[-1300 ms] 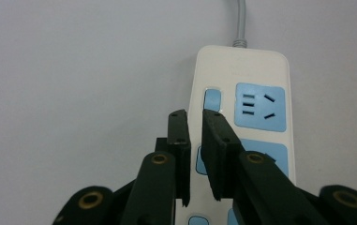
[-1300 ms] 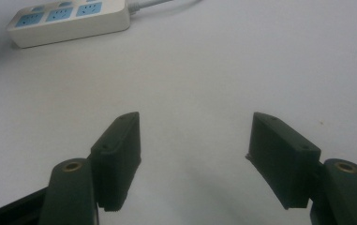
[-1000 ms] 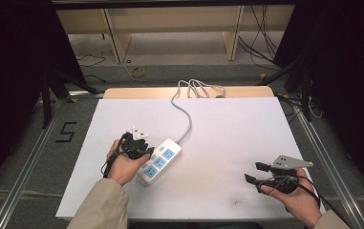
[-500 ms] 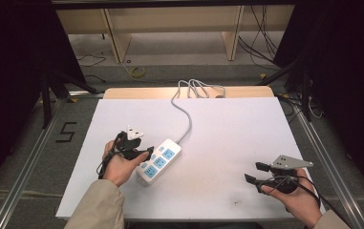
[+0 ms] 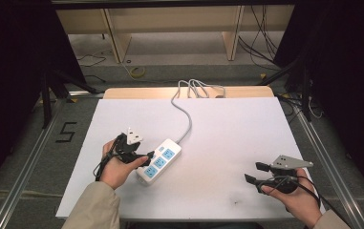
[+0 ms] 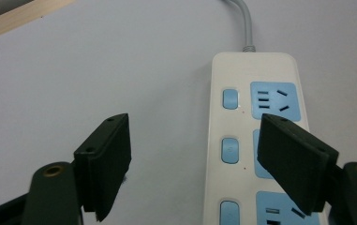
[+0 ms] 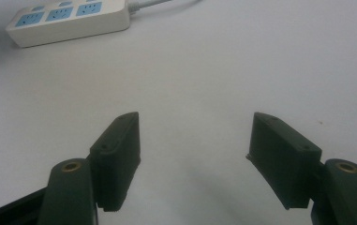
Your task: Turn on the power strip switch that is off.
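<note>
A white power strip (image 5: 159, 161) with blue sockets lies on the white table (image 5: 237, 129), and its grey cable (image 5: 187, 119) runs to the far edge. My left gripper (image 5: 147, 159) is held at the strip's left side. Its jaws have just been opening and now stand open. In the left gripper view the left gripper (image 6: 195, 126) hovers over the strip (image 6: 241, 75), whose left edge and switches show between the jaws with neither pad pressing on it. My right gripper (image 5: 252, 171) rests open at the front right over bare table (image 7: 195, 70), far from the strip (image 7: 68, 21).
The cable ends in a loose coil (image 5: 198, 88) on a wooden board (image 5: 246, 91) at the table's far edge. Metal rails run along both sides of the table. Wooden shelving and loose wires stand on the floor beyond.
The left hand has shifted a little to the left beside the strip. The right hand and the strip have stayed where they were.
</note>
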The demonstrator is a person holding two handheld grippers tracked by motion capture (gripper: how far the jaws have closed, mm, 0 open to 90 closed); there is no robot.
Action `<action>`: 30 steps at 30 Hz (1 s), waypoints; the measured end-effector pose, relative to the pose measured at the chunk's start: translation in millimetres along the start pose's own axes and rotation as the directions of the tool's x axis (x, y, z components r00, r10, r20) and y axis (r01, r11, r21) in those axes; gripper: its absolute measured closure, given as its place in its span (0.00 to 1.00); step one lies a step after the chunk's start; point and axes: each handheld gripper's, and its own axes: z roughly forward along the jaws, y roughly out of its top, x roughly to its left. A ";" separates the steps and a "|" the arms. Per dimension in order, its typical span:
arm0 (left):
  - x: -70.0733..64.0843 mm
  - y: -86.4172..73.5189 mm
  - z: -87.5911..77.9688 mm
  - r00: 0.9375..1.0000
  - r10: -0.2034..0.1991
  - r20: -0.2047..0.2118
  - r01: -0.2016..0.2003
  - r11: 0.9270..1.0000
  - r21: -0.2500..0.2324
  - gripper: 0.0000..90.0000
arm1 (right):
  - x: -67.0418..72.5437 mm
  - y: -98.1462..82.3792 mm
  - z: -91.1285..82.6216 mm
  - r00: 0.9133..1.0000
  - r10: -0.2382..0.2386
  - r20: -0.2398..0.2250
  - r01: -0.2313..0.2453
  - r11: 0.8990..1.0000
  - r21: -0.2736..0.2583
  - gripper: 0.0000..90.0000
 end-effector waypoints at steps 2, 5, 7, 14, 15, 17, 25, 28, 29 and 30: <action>-0.9 -0.6 -1.7 1.000 -0.006 0.015 0.006 1.000 -0.015 0.27 | 0.0 0.0 0.0 1.000 0.000 0.000 0.000 1.000 0.000 0.38; -1.7 -1.8 -4.2 1.000 -0.002 0.028 0.003 1.000 -0.030 0.26 | 0.1 0.1 -0.1 1.000 -0.001 -0.001 0.001 1.000 0.001 0.38; -1.8 -2.6 -5.7 1.000 -0.006 0.030 0.007 0.999 -0.038 0.25 | 0.0 -0.1 0.0 1.000 -0.003 -0.001 0.003 1.000 0.001 0.38; -2.5 -8.2 -9.8 0.999 -0.005 0.035 0.007 0.999 -0.045 0.25 | -0.3 -0.1 -0.2 1.000 -0.002 0.000 0.002 1.000 0.000 0.38; -2.9 -9.1 -10.4 0.999 -0.002 0.036 0.003 0.999 -0.048 0.25 | -0.3 -0.2 -0.2 1.000 -0.003 0.000 0.003 1.000 0.000 0.37; -3.7 -10.7 -12.2 0.999 0.003 0.035 -0.002 0.999 -0.048 0.24 | -0.4 -0.2 -0.1 1.000 -0.005 0.000 0.005 1.000 0.000 0.37; -4.8 -18.1 -17.8 0.999 0.019 0.037 -0.017 0.999 -0.050 0.24 | 0.1 -0.3 0.4 1.000 -0.003 -0.001 0.003 1.000 0.004 0.37; -5.2 -20.7 -19.6 0.999 0.023 0.036 -0.021 0.998 -0.051 0.24 | 0.4 -0.2 0.5 1.000 -0.001 -0.001 0.001 1.000 0.004 0.37; -5.3 -21.5 -20.2 0.999 0.024 0.036 -0.022 0.998 -0.053 0.24 | 0.4 -0.2 0.5 1.000 -0.001 -0.002 0.001 1.000 0.004 0.37; -5.4 -22.4 -21.0 0.999 0.028 0.035 -0.026 0.998 -0.052 0.24 | 0.3 -0.3 0.6 1.000 -0.001 -0.002 0.001 1.000 0.004 0.37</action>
